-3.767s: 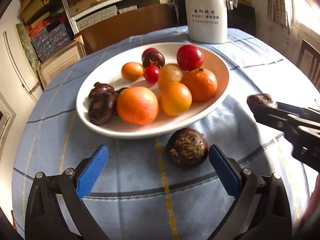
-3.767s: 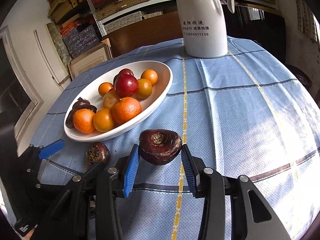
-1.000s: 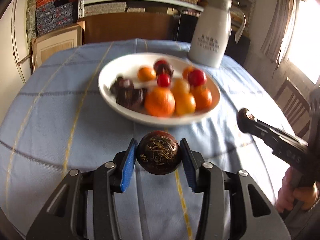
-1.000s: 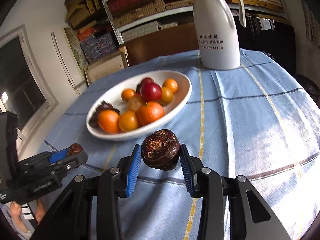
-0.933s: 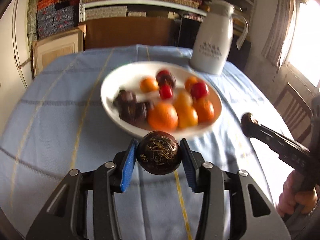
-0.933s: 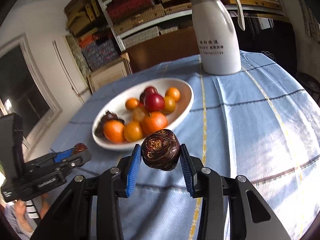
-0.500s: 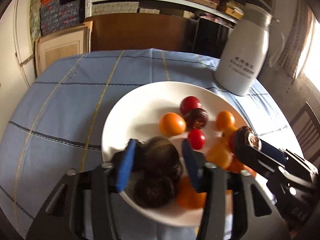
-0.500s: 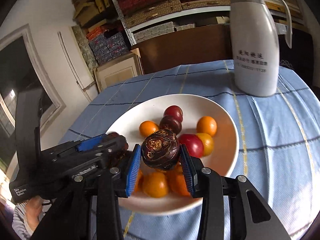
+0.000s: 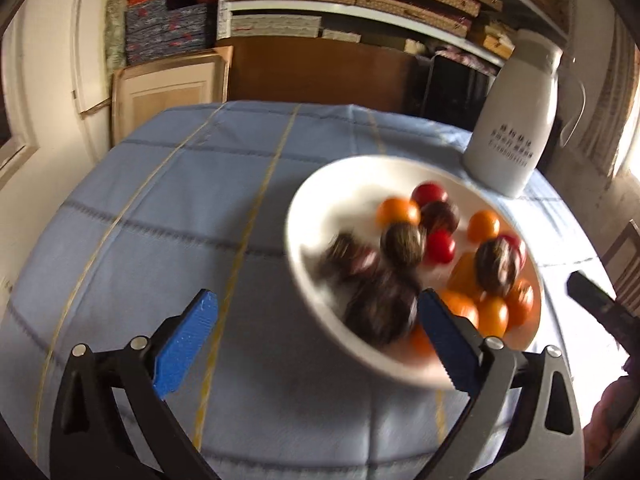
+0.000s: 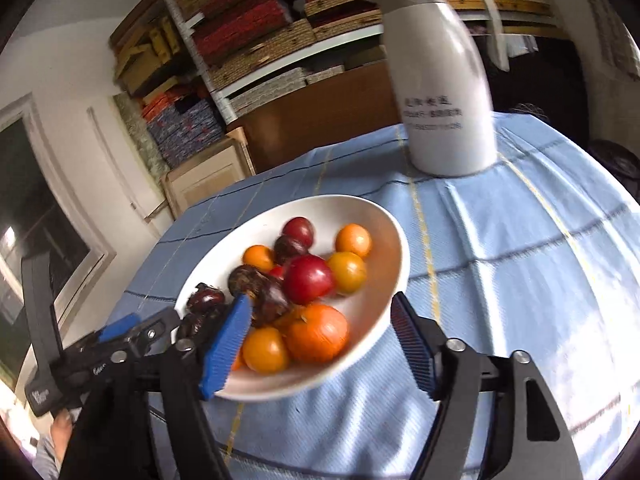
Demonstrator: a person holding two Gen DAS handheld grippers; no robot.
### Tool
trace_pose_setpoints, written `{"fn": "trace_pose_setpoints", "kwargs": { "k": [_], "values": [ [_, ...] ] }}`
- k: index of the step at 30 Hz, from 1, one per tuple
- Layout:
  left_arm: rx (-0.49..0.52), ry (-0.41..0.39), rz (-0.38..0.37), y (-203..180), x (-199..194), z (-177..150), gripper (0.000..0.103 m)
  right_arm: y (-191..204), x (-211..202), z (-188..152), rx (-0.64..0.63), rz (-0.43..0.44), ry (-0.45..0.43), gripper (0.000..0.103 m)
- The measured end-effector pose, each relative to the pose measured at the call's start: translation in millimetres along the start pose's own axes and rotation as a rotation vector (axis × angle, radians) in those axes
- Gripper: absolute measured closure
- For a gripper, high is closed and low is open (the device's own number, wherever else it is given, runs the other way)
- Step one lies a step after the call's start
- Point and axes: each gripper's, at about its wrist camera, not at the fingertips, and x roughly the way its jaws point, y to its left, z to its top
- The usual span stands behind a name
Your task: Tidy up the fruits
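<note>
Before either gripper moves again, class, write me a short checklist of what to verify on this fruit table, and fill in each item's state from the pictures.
1. Left gripper open with nothing between its fingers: ok.
2. Right gripper open with nothing between its fingers: ok.
3. Dark fruits lying inside the white bowl: ok, several sit among the oranges.
4. No fruit left on the blue tablecloth: ok in the parts that show; the near edge is hidden behind the grippers.
5. Fruit settled and not rolling: cannot tell, the bowl is blurred in the left view.
6. White jug upright, apart from the bowl: ok.
</note>
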Motion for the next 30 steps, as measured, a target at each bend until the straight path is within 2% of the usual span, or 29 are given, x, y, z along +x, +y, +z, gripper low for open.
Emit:
{"fn": "trace_pose_setpoints", "kwargs": {
  "k": [2,5,6,8,10,15,18,24,30],
  "values": [
    [-0.007,0.013,0.002,2.0,-9.2,-14.6,0.005,0.0,-12.0,-13.0,-0.003,-0.020,0.006,0.021],
    [0.004,0.001,0.027,0.5,-27.8,-30.8,0.005,3.6,-32.9,-32.1,-0.019,-0.059,-0.022,0.005],
    [0.008,-0.012,0.042,-0.4,-36.7,-36.8,0.005,7.7,-41.9,-39.9,-0.035,-0.081,-0.044,0.004],
    [0.012,-0.046,0.051,-0.8,-52.6,-48.4,0.005,17.7,-55.0,-55.2,-0.077,-0.127,-0.077,0.004],
    [0.010,-0.084,0.027,-0.5,-68.6,-57.4,0.005,27.0,-58.9,-64.6,-0.129,-0.168,-0.078,0.004],
    [0.026,-0.153,0.038,-4.4,-89.5,-65.4,0.005,57.3,-65.9,-77.0,-0.308,-0.221,-0.145,0.004],
    [0.071,-0.158,0.051,-14.0,-89.9,-64.8,0.005,66.5,-68.4,-79.7,-0.354,-0.222,-0.159,0.004],
    [0.141,-0.166,0.105,-29.1,-90.8,-64.3,0.005,65.2,-66.6,-76.8,-0.336,-0.201,-0.136,0.004],
    [0.134,-0.134,0.061,-29.2,-89.6,-63.2,0.005,58.4,-67.7,-73.4,-0.282,-0.175,-0.136,0.004]
  ]
}}
